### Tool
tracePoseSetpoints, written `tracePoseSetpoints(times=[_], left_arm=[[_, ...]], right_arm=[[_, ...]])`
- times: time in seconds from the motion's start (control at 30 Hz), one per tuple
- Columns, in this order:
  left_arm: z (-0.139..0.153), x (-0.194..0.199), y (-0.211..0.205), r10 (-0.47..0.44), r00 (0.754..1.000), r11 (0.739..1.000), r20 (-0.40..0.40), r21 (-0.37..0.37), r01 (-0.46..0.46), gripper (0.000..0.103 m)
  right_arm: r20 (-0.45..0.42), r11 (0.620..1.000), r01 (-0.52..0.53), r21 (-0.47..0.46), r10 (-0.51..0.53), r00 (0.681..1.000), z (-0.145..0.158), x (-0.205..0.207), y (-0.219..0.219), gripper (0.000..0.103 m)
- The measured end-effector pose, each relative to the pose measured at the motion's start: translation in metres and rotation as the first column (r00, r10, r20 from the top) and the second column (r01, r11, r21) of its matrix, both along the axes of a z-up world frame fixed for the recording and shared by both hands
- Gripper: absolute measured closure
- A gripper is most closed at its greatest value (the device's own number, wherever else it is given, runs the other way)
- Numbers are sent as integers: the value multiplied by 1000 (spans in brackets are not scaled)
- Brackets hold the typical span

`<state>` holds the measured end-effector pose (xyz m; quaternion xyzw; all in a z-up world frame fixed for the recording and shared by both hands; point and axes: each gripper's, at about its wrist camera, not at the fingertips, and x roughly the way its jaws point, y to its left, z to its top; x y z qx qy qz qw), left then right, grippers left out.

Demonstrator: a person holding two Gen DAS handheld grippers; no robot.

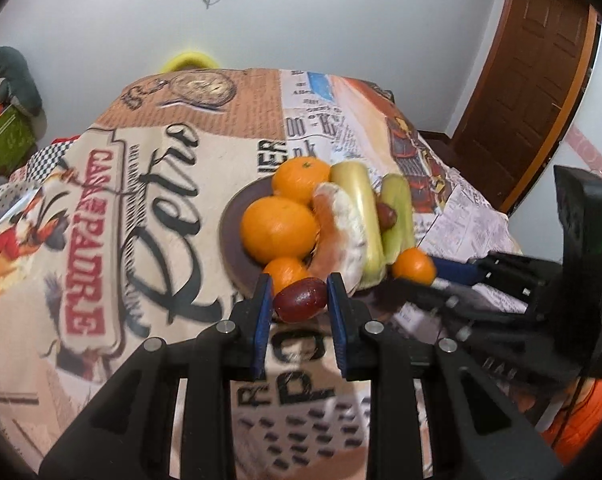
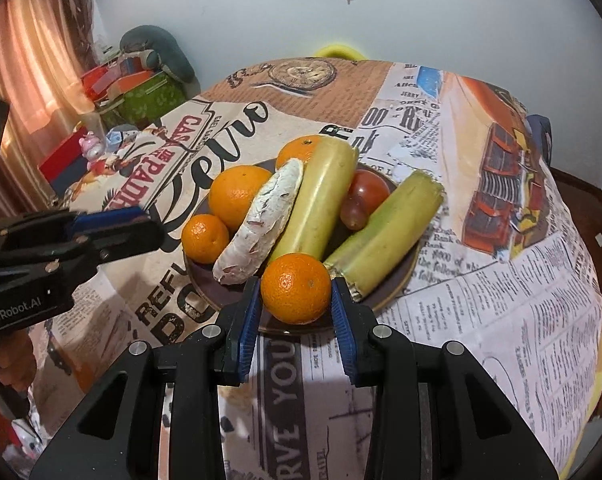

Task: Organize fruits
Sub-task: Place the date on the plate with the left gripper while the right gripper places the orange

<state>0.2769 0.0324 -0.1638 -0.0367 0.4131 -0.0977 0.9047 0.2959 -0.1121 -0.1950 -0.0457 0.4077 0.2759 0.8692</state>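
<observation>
**Mia:** While both hands hold fruit, what should they do to do it well?

**Ben:** I think they should hold on softly and go slow, so nothing rolls off. Each fruit needs a free spot, and the fingers should let go only when it sits still.

**Mia:** What does the left camera see?

**Ben:** The left gripper (image 1: 300, 294) has its blue pads (image 1: 264, 312) close together. They squeeze a dark red fruit (image 1: 300, 299), maybe a plum. It sits right between the tips.

**Mia:** And past it?

**Ben:** Just beyond the tips is the brown plate (image 1: 230, 229). It is full: big oranges (image 1: 279, 229), two long green-yellow fruits (image 1: 361, 208) and a white peeled piece (image 1: 343, 226). To the right of the fingers I see the other gripper with a small orange at its tip.

**Mia:** Now the right camera?

**Ben:** The right gripper (image 2: 296, 300) has its pads a bit wider apart, and they clamp a small orange (image 2: 296, 288). It looks a little above the near edge of the plate (image 2: 393, 292), but I can't tell if it touches.

**Mia:** What's behind it?

**Ben:** The same pile, with a tomato (image 2: 371, 190) and a grape (image 2: 353, 212) far back between the long fruits. Off to the left is the left gripper. Its plum is hidden from here.

**Mia:** Where does it all sit?

**Ben:** On a tablecloth (image 2: 521, 300) with newspaper pictures.
</observation>
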Motion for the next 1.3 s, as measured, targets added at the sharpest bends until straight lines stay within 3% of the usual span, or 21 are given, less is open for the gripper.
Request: tracePoseSetpoints(times=[0.6,0.87,0.97,1.3], left_arm=[[-20,39,-16,7,1000,1000,-24,7,-7,76],[-19,38,-13,22,999,1000,-30,7,-22,62],[-15,34,-10,29,999,1000,-21,-6,-29,60],[28,1,0,81,994,997,77,-1,-82,60]], right_arm=[[-35,999,-35,3,35,999,-14,3,4,71],[-44,999,-39,-9,39,998,-15,4,8,70],[-48,1000,-27,-14,27,998,-16,5,7,59],[6,1000,-1,15,1,1000,14,-12,-7,58]])
